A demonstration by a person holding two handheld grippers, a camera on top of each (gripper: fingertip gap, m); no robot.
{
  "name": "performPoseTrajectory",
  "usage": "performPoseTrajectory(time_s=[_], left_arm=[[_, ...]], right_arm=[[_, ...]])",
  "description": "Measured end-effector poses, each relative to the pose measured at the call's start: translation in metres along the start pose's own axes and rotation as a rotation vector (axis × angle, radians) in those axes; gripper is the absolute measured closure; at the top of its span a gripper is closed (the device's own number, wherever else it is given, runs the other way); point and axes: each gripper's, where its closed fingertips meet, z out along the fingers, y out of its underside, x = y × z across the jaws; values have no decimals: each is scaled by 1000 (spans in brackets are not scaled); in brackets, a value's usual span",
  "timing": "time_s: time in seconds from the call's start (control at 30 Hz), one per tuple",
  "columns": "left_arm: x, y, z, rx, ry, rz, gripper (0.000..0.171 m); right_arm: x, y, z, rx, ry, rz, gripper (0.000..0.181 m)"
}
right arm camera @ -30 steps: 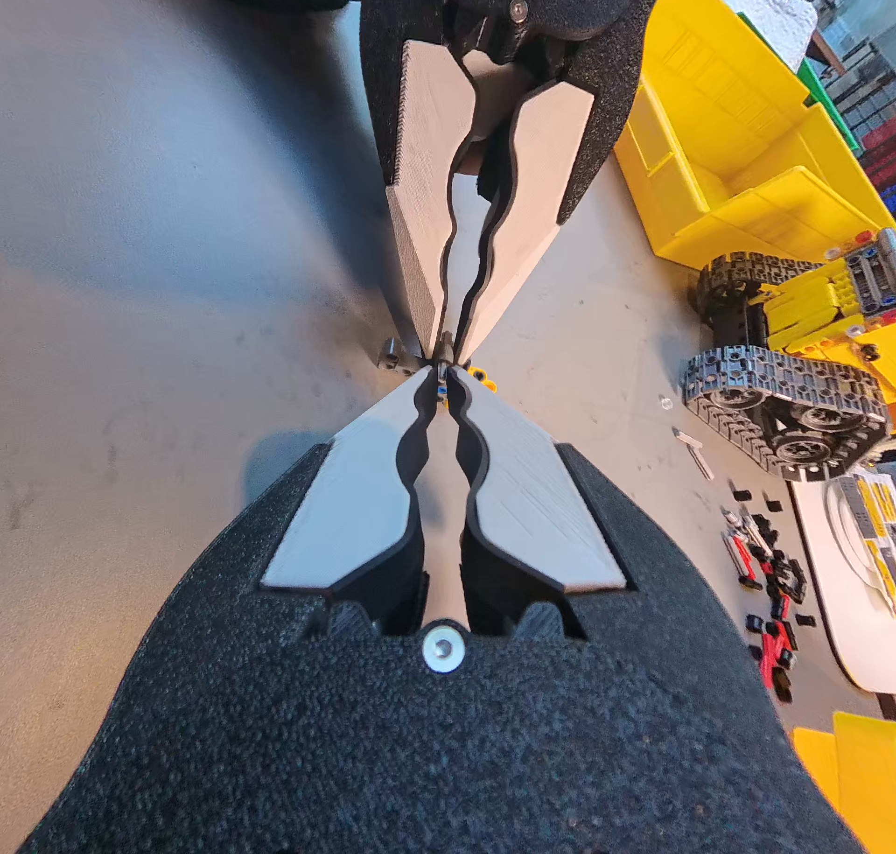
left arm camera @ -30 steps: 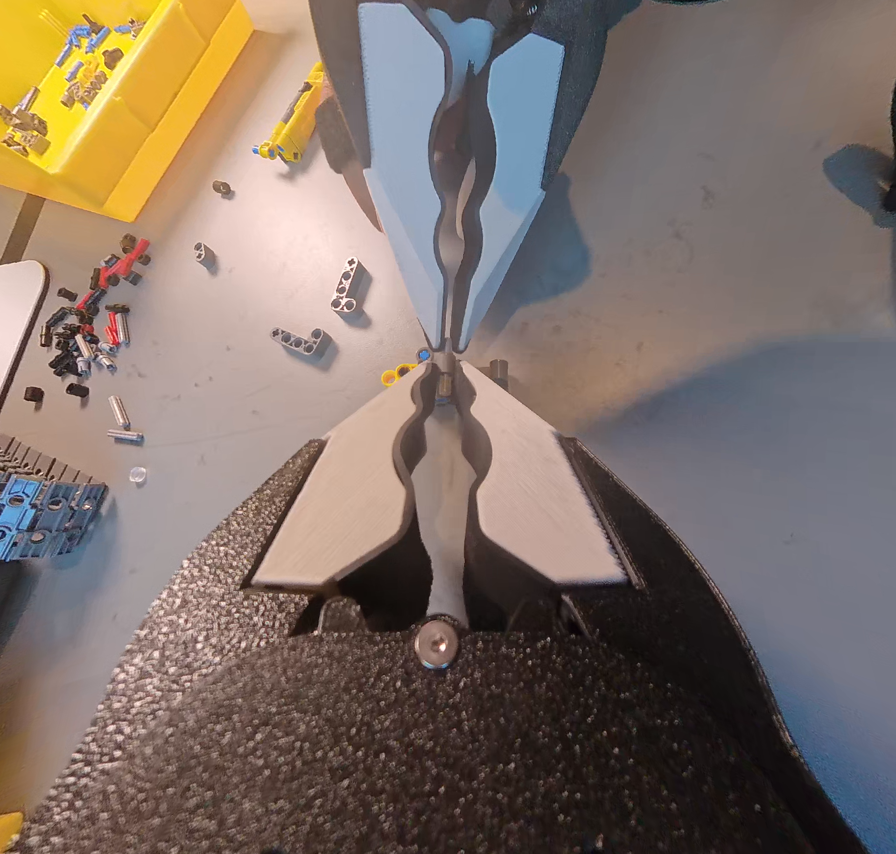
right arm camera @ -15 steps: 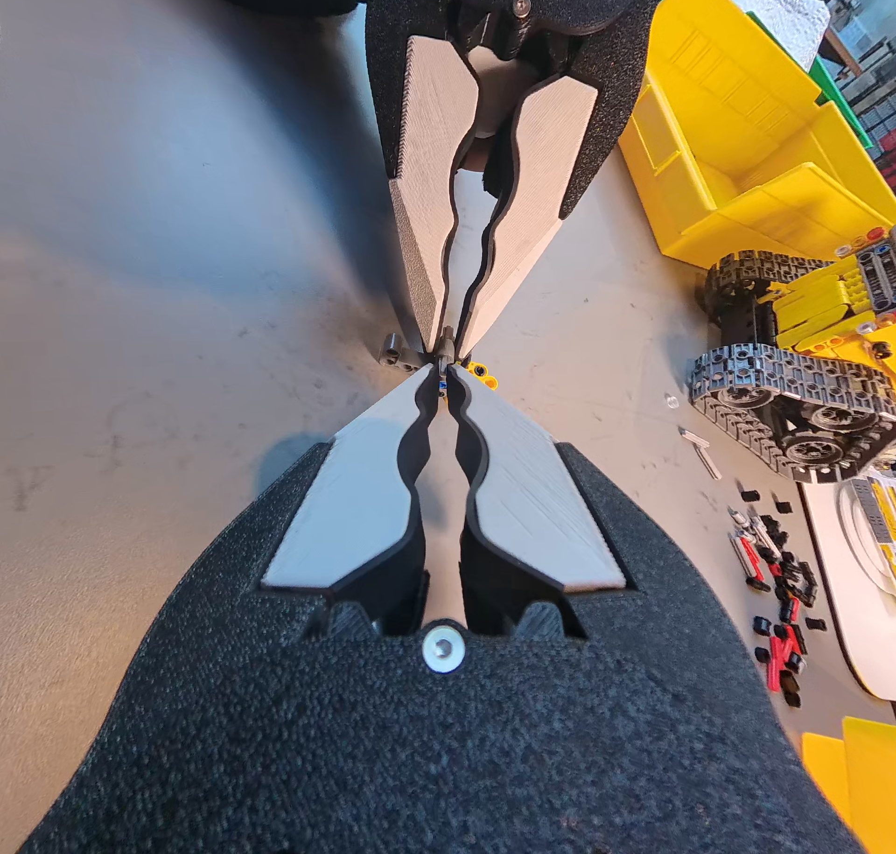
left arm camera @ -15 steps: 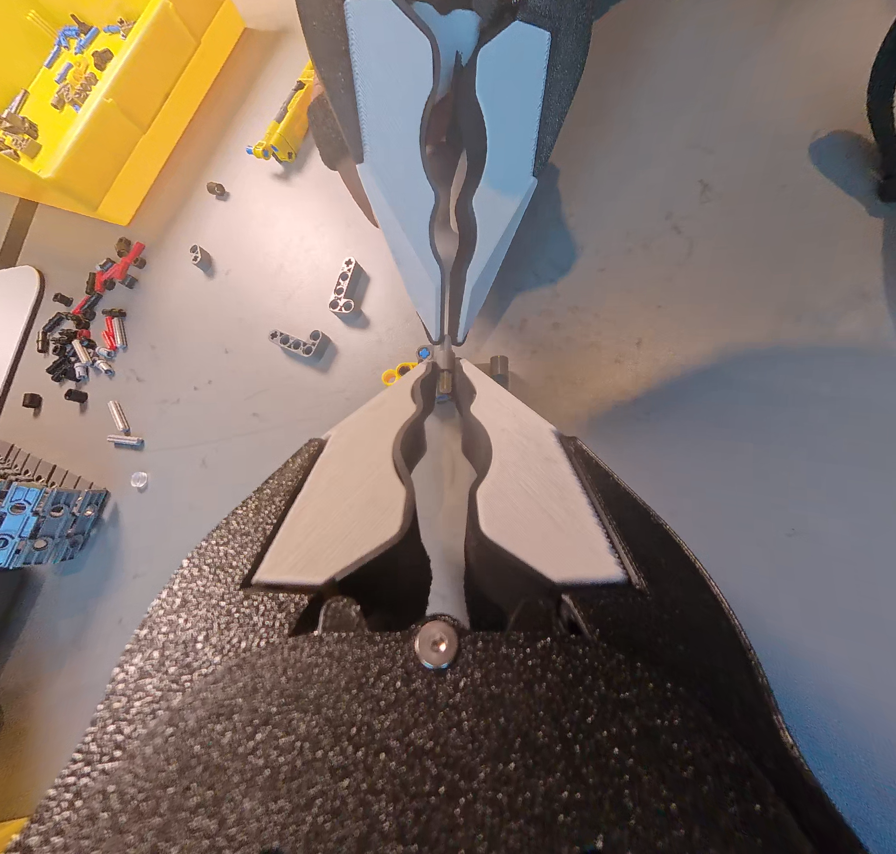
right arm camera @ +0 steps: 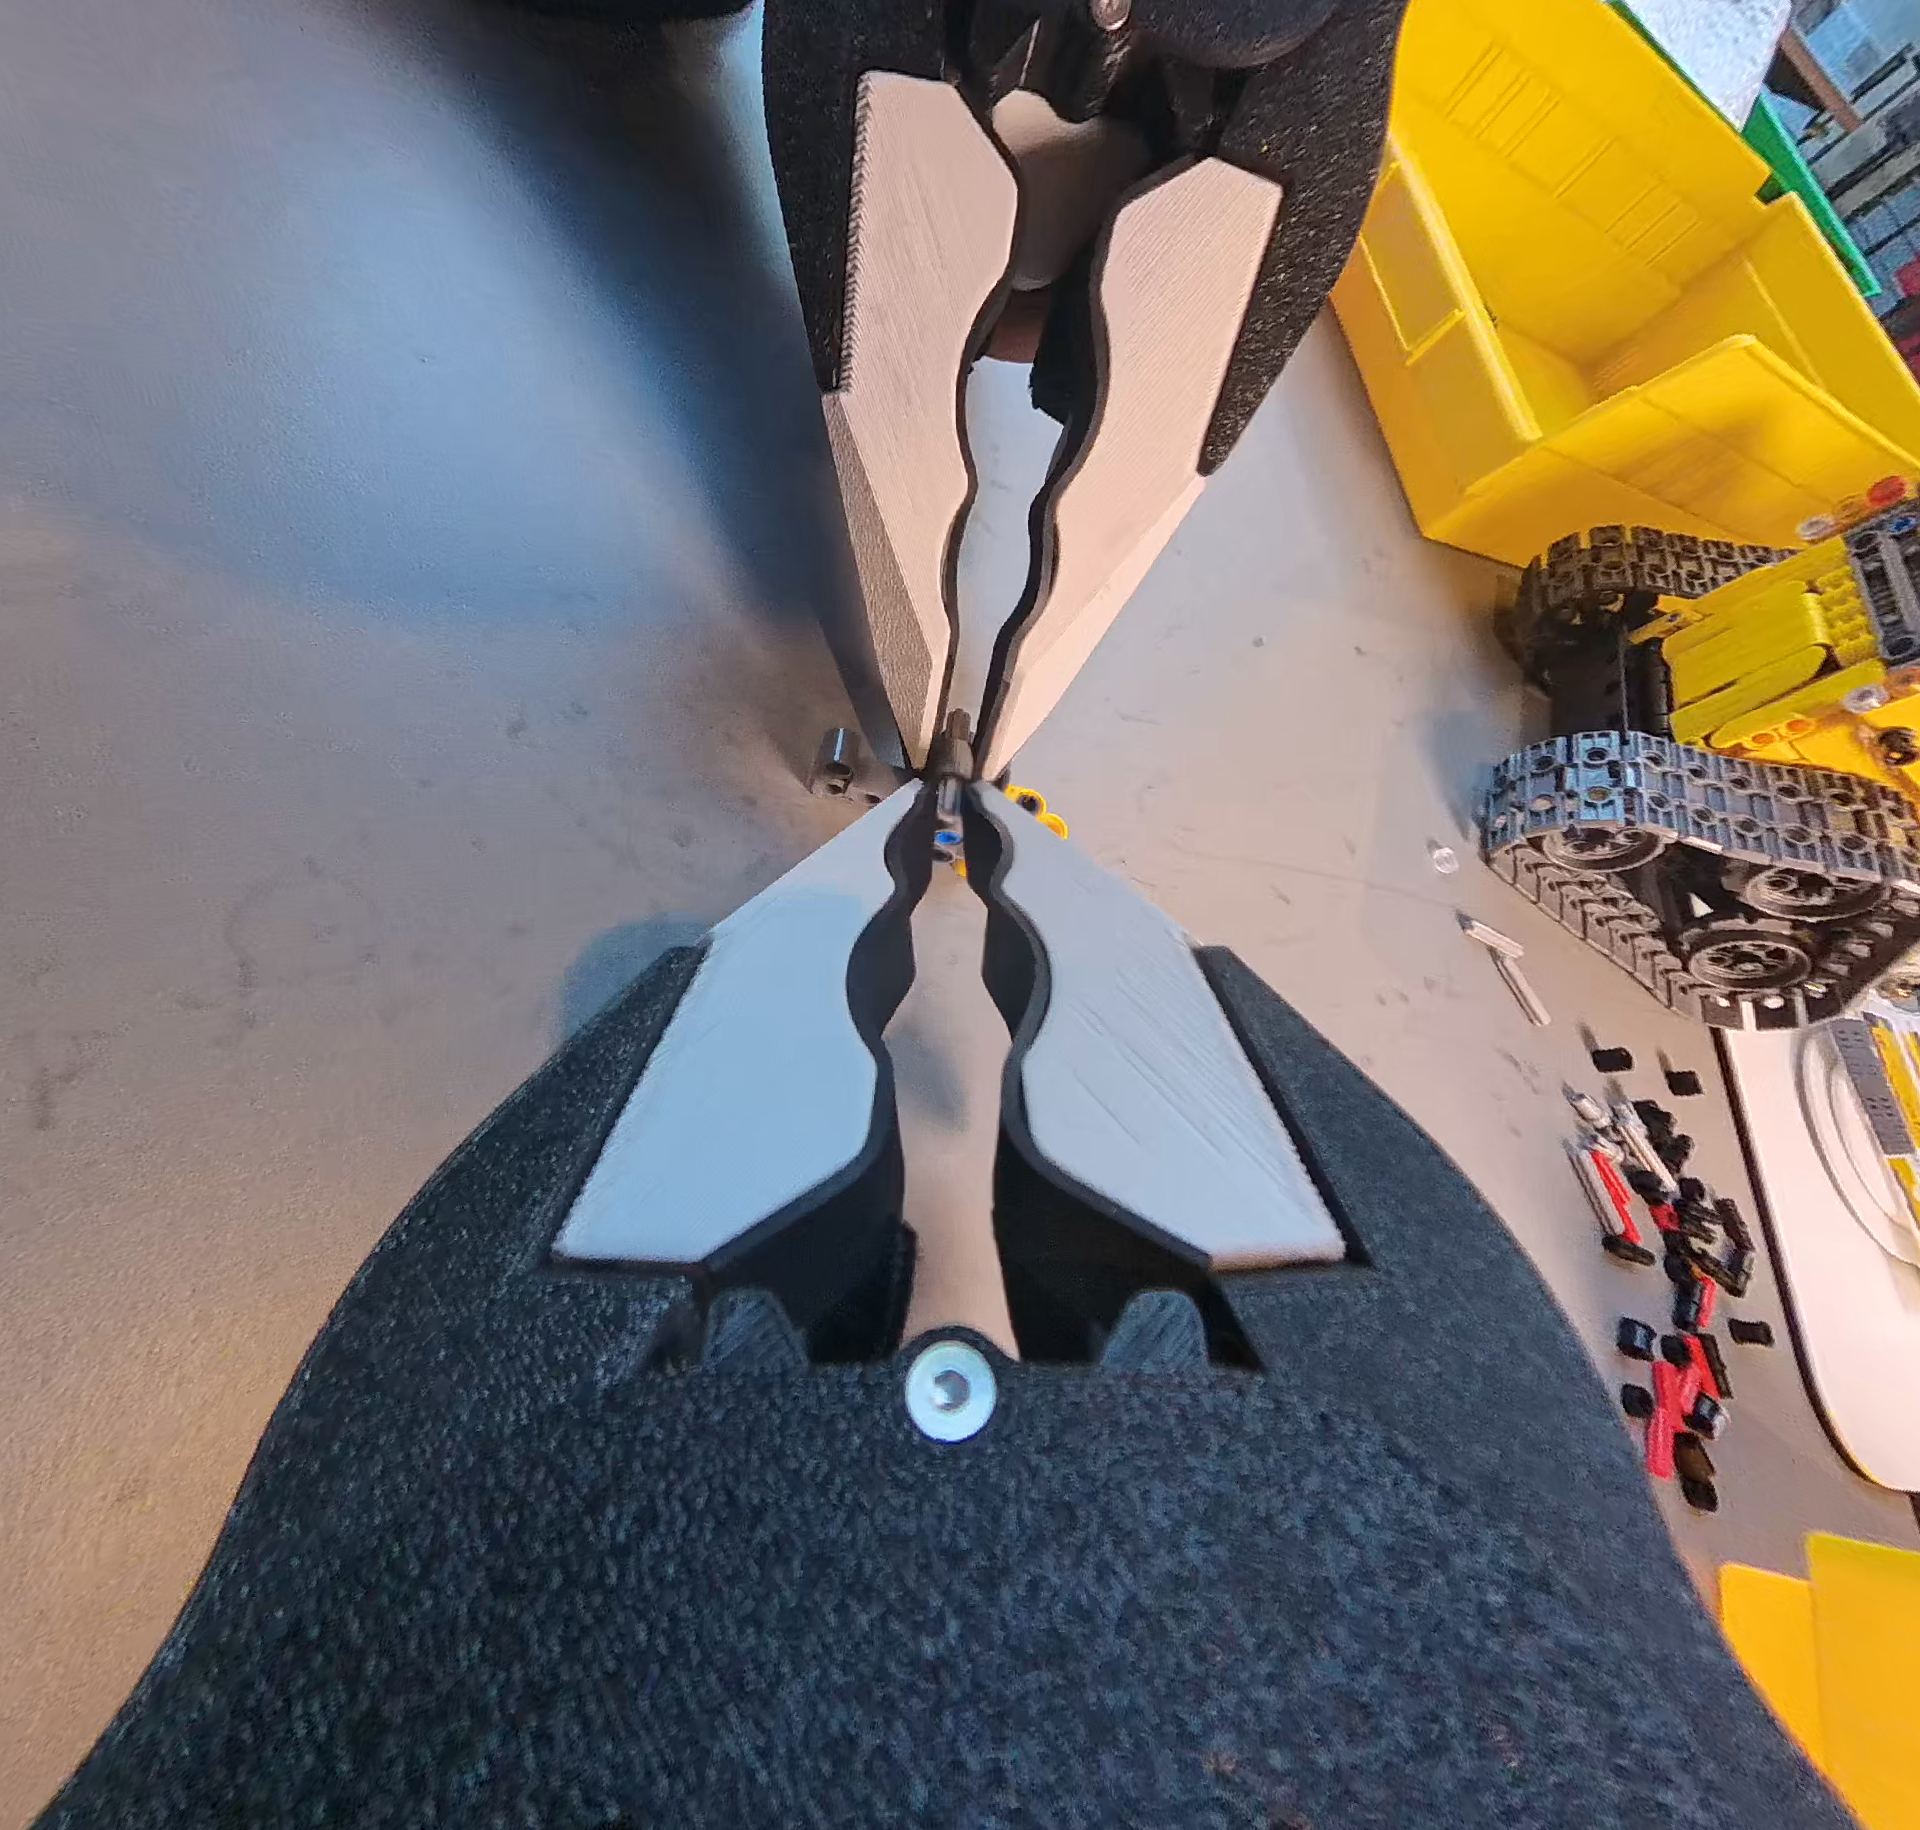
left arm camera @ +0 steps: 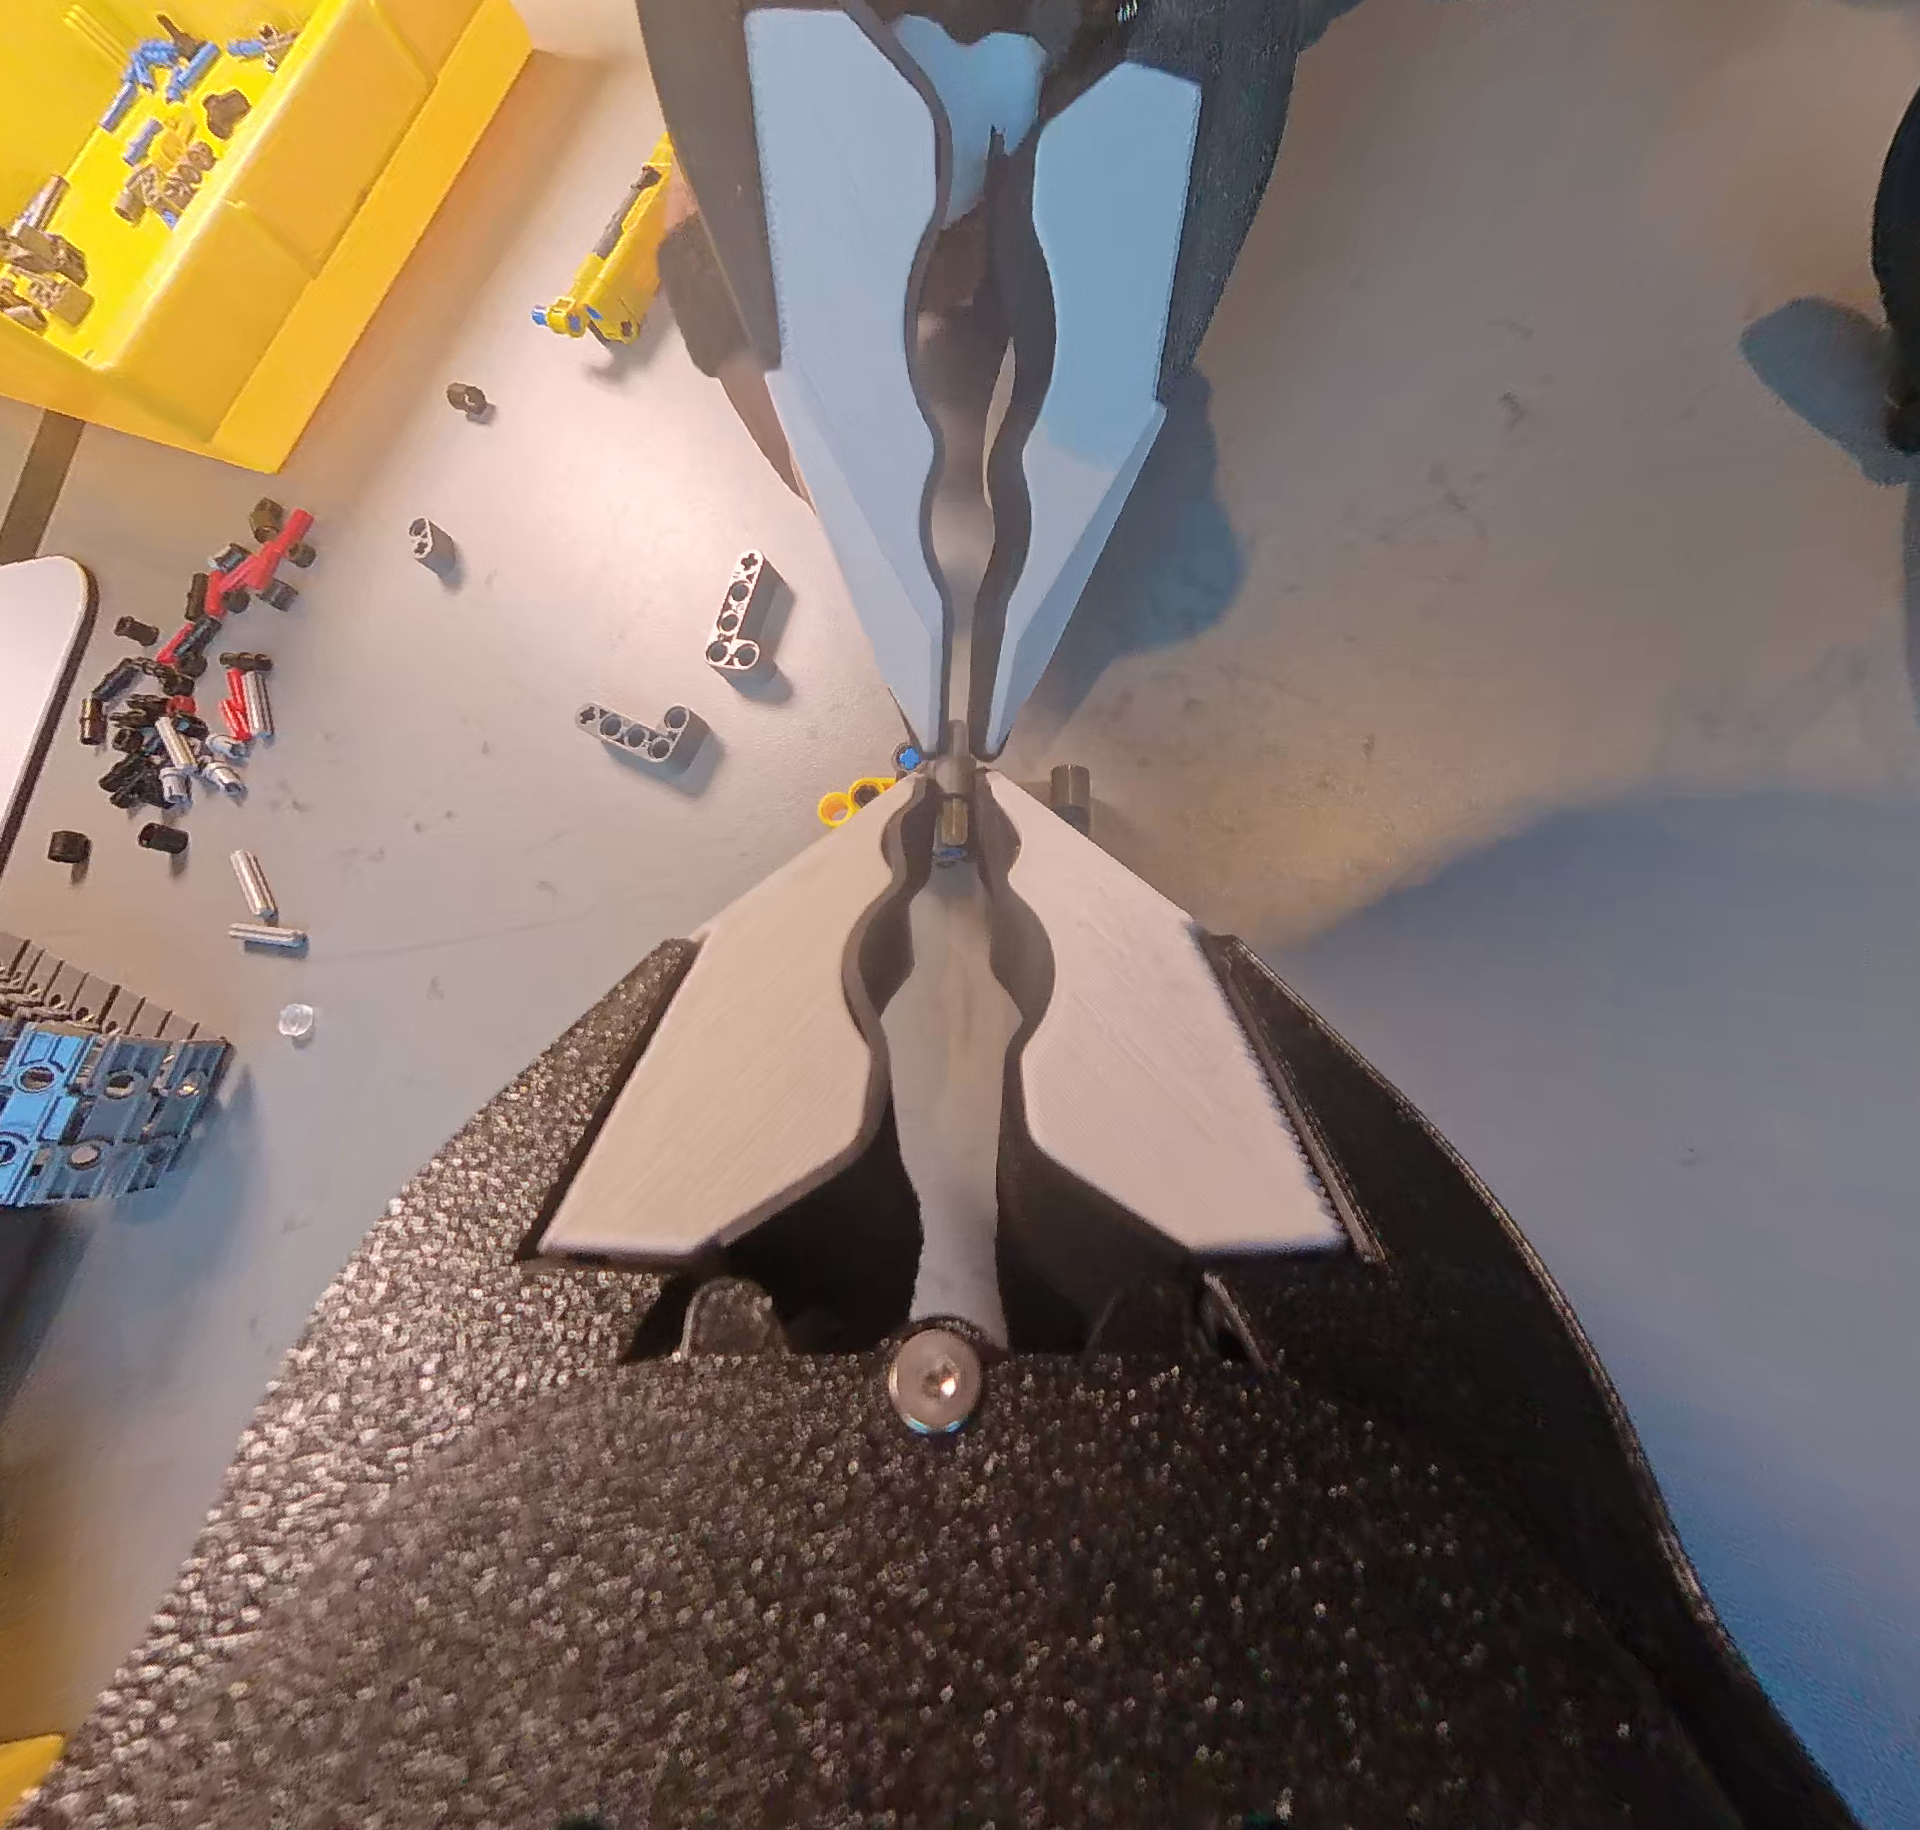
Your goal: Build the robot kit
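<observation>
Yellow bin (left arm camera: 260, 222) at far left of grey bench (left arm camera: 1455, 1053); loose pins (left arm camera: 187, 700), grey L-beam (left arm camera: 644, 741); left gripper (left arm camera: 951, 814) and right gripper (right arm camera: 948, 806) tip to tip, each clamped on one small dark connector piece (left arm camera: 954, 778); tracked model (right arm camera: 1714, 845) at right.

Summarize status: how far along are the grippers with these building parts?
Looks done: a tracked yellow model stands mostly assembled at the side. In hand: left gripper and right gripper meet tip to tip, both shut on one small pin piece; whether it is two parts joined, I cannot tell. Left: grey L-beam, straight grey beam and black-and-red pins lie loose.
</observation>
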Motion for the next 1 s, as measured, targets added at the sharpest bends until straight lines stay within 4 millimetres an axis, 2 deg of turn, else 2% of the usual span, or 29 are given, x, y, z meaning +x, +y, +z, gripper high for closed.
performPoseTrajectory(time_s=[0.9,0.93,1.0], left_arm=[[2,-1,2,-3,-17,10,165],[2,-1,1,3,-15,7,165],[2,-1,1,11,-22,19,165]], right_arm=[[-2,2,-3,5,-53,59,177],[-1,1,-6,7,-51,70,175],[15,1,-21,22,-19,141,156]])
